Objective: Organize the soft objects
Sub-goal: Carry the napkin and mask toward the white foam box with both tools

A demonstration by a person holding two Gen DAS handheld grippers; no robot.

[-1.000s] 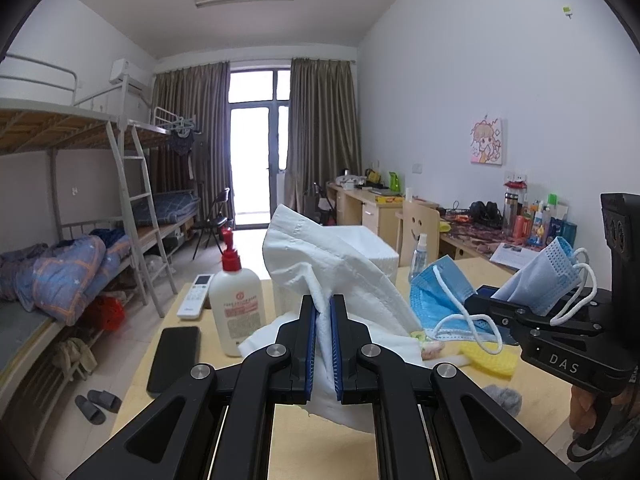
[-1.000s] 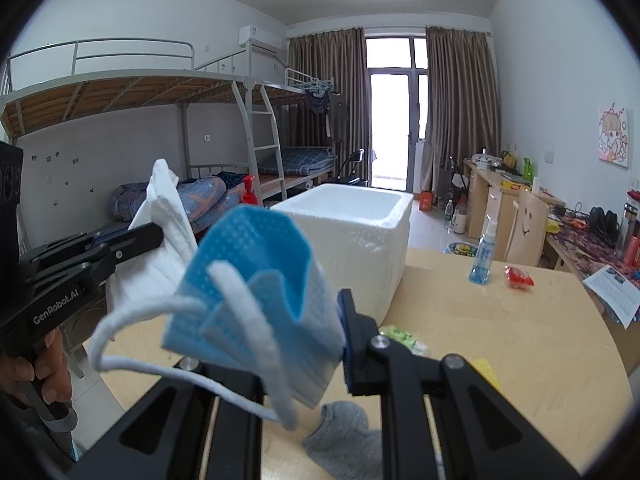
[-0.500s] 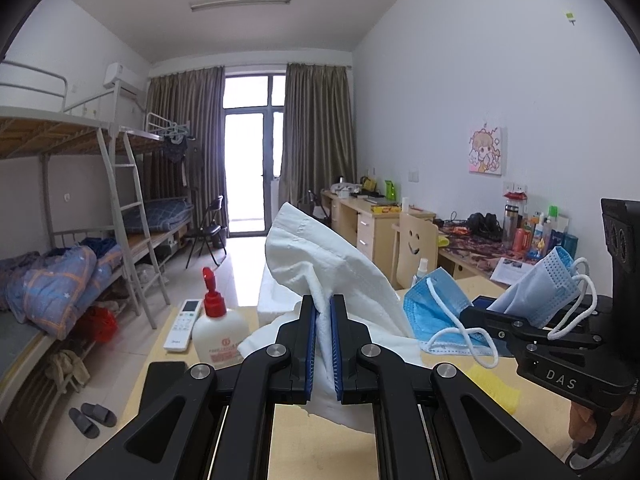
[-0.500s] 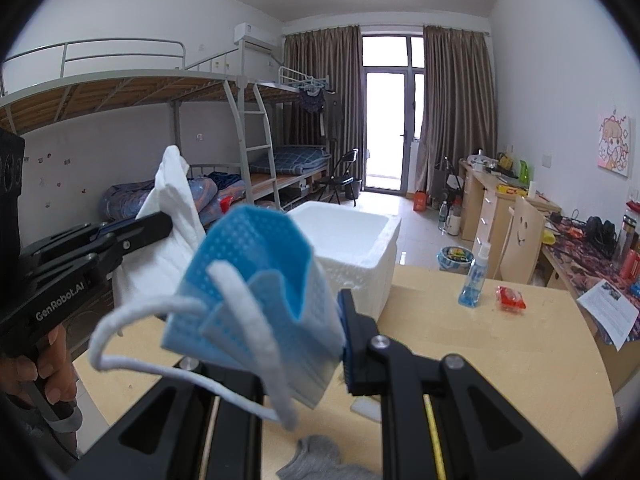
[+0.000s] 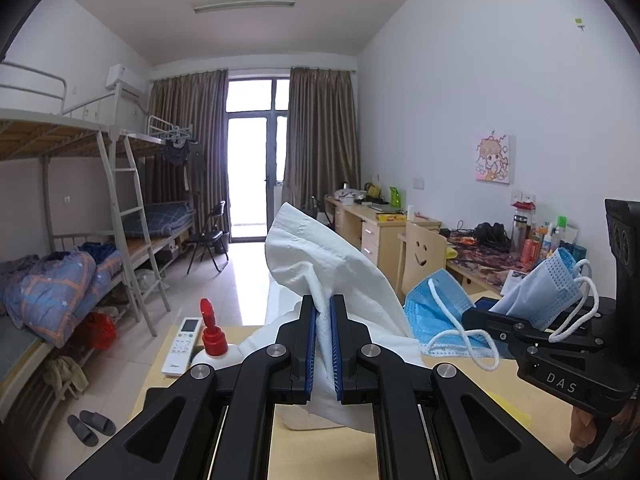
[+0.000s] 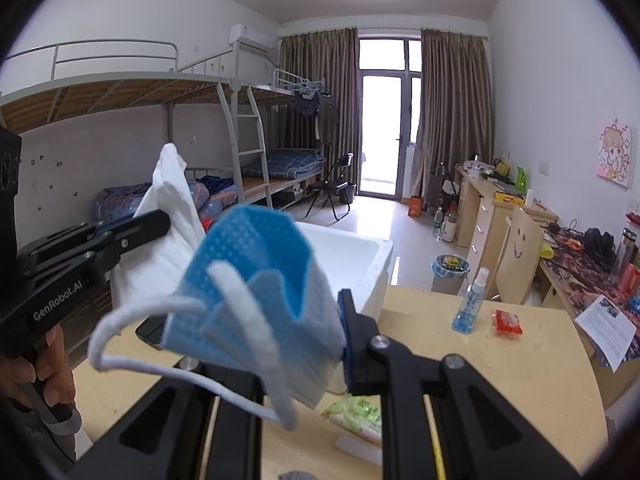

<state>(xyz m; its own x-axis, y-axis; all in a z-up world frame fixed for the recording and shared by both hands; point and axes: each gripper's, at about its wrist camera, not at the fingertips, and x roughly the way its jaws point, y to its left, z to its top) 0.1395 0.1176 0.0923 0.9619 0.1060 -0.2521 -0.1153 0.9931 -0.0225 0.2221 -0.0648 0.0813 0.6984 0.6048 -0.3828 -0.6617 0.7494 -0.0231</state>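
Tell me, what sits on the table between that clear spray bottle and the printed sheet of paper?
A small red packet lies between the spray bottle and the paper, on the table. The right wrist view shows it.

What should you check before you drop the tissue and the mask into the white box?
1. Left tool shut on the white tissue: ok.
2. Right tool shut on the blue face mask: ok.
3. White foam box open on top: ok.
4. Either tool over the box opening: not ok, both short of it.
5. Mask ear loop dangling free: ok.
6. Room inside the box: cannot tell.
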